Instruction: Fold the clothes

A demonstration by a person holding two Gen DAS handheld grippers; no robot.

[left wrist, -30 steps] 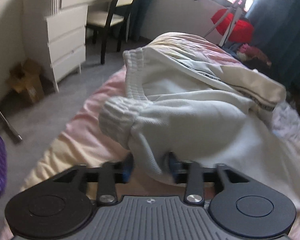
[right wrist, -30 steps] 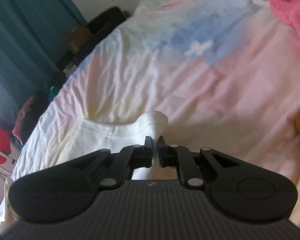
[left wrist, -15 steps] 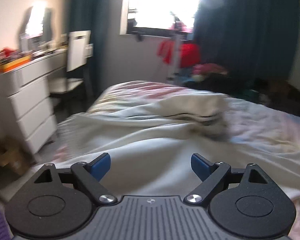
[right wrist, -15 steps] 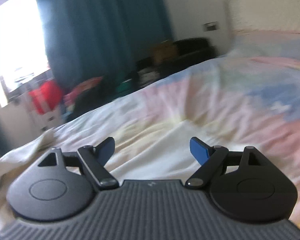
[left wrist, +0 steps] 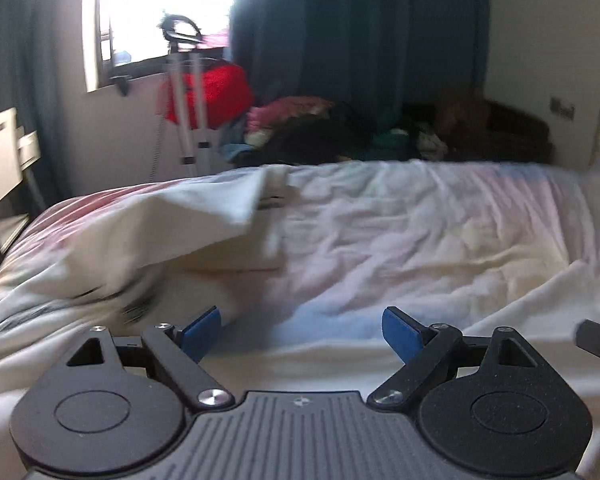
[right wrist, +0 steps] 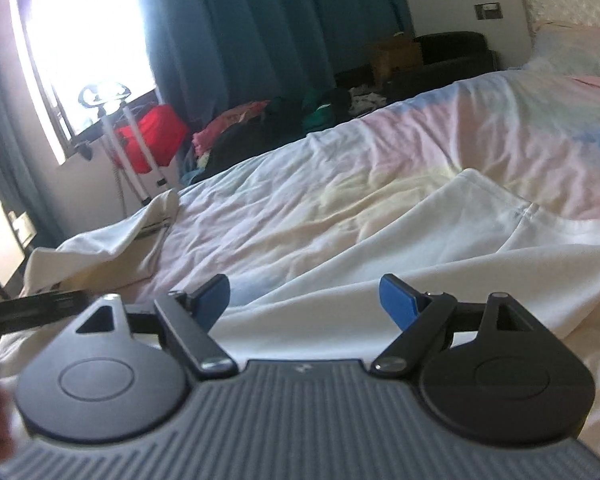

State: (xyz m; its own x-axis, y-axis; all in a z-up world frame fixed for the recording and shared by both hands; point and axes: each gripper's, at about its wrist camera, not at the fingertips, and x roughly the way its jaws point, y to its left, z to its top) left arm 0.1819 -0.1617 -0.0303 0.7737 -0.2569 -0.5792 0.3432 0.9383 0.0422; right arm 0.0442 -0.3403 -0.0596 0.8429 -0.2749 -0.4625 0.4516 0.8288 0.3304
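Right now your left gripper (left wrist: 302, 330) has its blue-padded fingers (left wrist: 396, 328) spread wide, gripping nothing. Your right gripper (right wrist: 304, 300) is likewise released, fingers (right wrist: 396, 300) apart over cloth. The white garment (right wrist: 440, 264) lies on the pastel bedsheet (right wrist: 380, 152), running from 3 o'clock to 9 o'clock under both grippers; a bunched, blurred part sits at 10 o'clock in the left view. Beyond, at 11 o'clock, a red bag (left wrist: 216, 94) sits below the window (left wrist: 160, 8).
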